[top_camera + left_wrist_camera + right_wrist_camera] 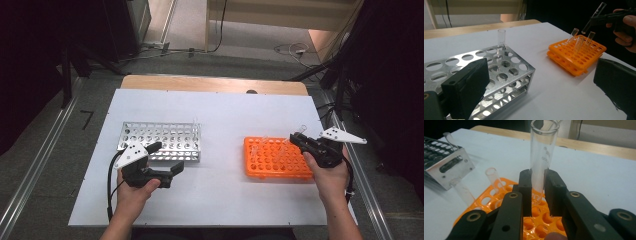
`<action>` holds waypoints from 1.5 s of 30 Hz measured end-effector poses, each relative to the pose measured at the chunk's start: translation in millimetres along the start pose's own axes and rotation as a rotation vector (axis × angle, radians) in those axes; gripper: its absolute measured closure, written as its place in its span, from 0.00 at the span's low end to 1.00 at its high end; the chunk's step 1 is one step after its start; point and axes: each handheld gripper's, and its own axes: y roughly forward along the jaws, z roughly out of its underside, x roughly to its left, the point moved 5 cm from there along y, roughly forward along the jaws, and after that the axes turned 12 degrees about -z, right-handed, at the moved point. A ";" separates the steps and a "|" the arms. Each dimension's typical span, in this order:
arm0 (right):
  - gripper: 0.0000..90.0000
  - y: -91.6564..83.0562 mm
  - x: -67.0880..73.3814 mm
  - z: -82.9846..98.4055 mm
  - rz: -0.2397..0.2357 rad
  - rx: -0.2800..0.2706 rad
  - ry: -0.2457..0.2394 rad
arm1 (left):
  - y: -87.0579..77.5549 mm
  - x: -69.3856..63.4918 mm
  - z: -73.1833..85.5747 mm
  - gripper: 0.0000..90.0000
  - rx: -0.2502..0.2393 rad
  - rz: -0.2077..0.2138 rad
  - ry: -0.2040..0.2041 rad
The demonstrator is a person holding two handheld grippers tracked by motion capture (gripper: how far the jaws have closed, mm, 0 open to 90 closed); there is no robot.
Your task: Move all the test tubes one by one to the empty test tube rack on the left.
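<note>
Right gripper view: right gripper point(538, 192) clamps a glass test tube point(542, 152) (tilted) above the orange rack point(536, 220); left gripper point(167, 157) gapes empty.

Own two black jaws at bottom corners, wide apart, nothing between. Metal rack point(499, 72) on white table point(554, 95), one glass tube point(501, 40) upright in far corner hole. Orange rack point(579, 56) further right, three tubes point(579, 45) leaning in it. Right gripper point(596, 20) up top right, clamped on tilted tube point(596, 13), lifted clear above orange rack.
</note>
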 end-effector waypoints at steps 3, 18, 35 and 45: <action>0.82 -4.7 9.7 -7.9 -0.018 -0.017 -0.020 | -0.4 -3.1 -1.3 0.01 -0.003 0.001 0.015; 0.82 15.4 85.4 -21.9 -0.225 0.006 -0.107 | 0.4 -19.8 -7.2 0.04 -0.008 0.041 0.035; 0.82 57.0 151.4 1.3 -0.401 0.102 -0.153 | 9.2 -51.3 -9.1 0.12 0.003 0.135 0.042; 0.82 74.4 174.8 15.1 -0.446 0.161 -0.193 | 17.9 -76.6 -7.4 0.36 0.035 0.140 0.083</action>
